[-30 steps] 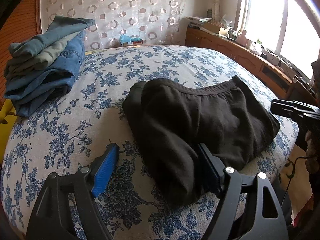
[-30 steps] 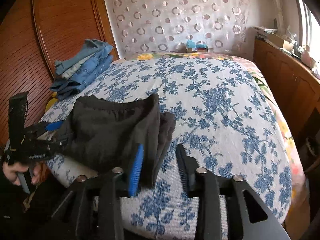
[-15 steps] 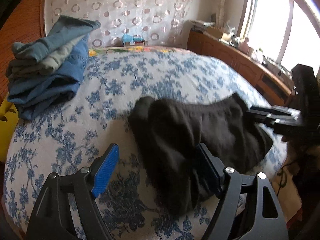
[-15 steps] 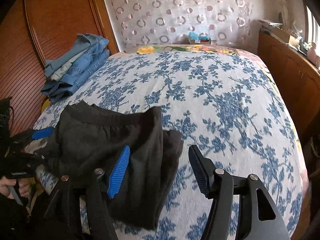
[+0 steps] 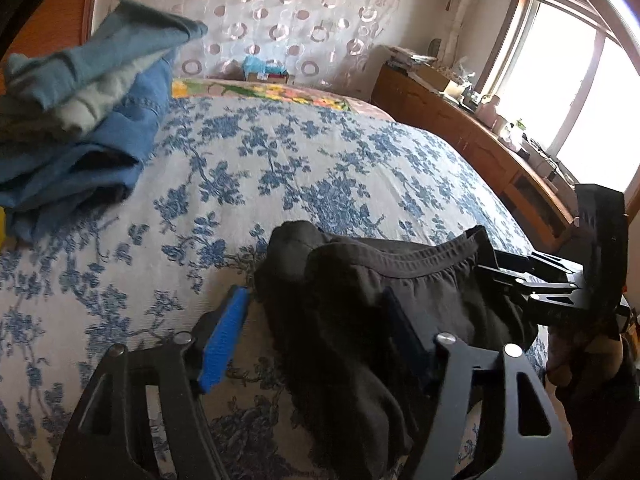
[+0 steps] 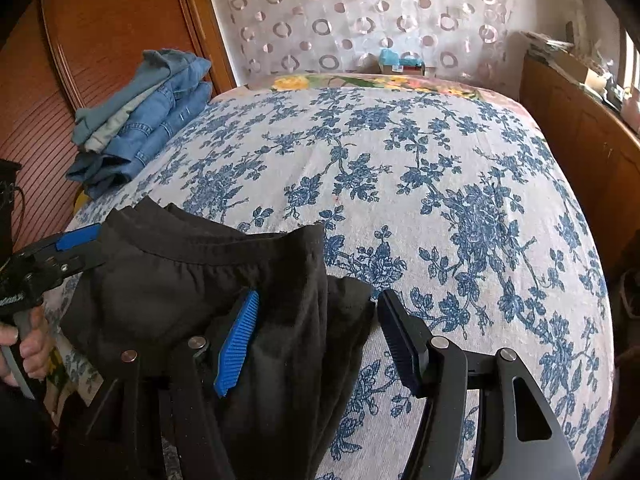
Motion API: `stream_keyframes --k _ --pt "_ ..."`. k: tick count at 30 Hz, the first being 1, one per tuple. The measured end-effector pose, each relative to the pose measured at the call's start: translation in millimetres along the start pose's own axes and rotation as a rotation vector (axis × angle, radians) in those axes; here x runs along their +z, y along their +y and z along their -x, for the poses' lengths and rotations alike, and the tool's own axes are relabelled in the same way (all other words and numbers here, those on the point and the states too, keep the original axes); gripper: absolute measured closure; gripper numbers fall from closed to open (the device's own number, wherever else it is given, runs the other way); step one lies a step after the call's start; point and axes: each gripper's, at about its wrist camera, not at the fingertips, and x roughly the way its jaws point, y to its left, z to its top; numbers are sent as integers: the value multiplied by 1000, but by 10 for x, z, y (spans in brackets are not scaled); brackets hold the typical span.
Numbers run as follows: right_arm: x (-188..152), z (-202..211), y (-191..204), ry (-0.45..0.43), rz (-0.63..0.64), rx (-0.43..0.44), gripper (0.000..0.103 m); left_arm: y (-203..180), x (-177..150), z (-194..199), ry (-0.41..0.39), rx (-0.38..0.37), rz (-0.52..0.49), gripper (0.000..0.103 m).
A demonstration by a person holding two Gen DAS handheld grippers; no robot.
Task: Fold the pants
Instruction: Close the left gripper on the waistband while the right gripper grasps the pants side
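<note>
A bed (image 6: 460, 184) with a blue-flowered cover fills a wood-panelled room, folded jeans (image 6: 140, 128) stacked at its far left corner. Folded black pants (image 5: 360, 320) lie at the near edge. Each spread hand-held gripper, left (image 5: 316, 334) and right (image 6: 316, 336), straddles one end, so closing and lifting likely come next.

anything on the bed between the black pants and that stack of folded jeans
Nothing visible. Only bare floral bedspread lies between the black pants and the jeans stack. Both open grippers, left and right, already straddle the pants.
</note>
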Motion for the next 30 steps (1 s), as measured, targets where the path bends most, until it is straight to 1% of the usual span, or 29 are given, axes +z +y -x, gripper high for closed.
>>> stream_keyframes --k 2,3,5,8,12,14,15,16,18,20,22,25,26,27,28,29,30 --pt "-6 -9 8 -3 11 0 40 -5 -1 -29 2 4 -1 35" --pt "-17 -9 17 -6 23 -4 40 1 0 -51 8 4 1 39" --pt "-29 -28 47 -7 47 -18 40 36 6 -118 33 -5 22 39" --pt "-27 -43 75 -2 53 -31 40 49 51 -150 35 5 15 39" --pt "-9 -53 88 19 55 -32 40 76 140 -215 58 -15 12 39" --pt "6 -47 81 29 50 -27 40 120 175 -226 71 -45 31 40" --pt "19 -44 77 33 50 -27 40 148 183 -223 74 -60 45 52" --pt "23 -44 79 38 50 -28 40 191 198 -236 87 -79 63 56" --pt "43 -44 82 46 53 -30 40 252 226 -251 97 -107 89 57" --pt "56 -39 80 55 54 -30 40 258 253 -266 116 -114 85 57" --pt "61 -39 75 58 50 -25 40 225 256 -268 126 -103 73 57" --pt "38 -31 55 40 38 -16 40 181 227 -254 121 -88 47 58" --pt "31 -28 52 34 34 -14 40 184 215 -245 116 -87 48 61" --pt "22 -24 49 31 33 -13 40 187 208 -241 115 -92 52 64" --pt "15 -20 54 28 36 -15 44 190 197 -237 115 -99 57 66" --pt "8 -16 59 26 40 -13 47 187 185 -235 115 -106 57 69" --pt "6 -13 58 25 39 -2 53 182 173 -235 113 -108 56 71"
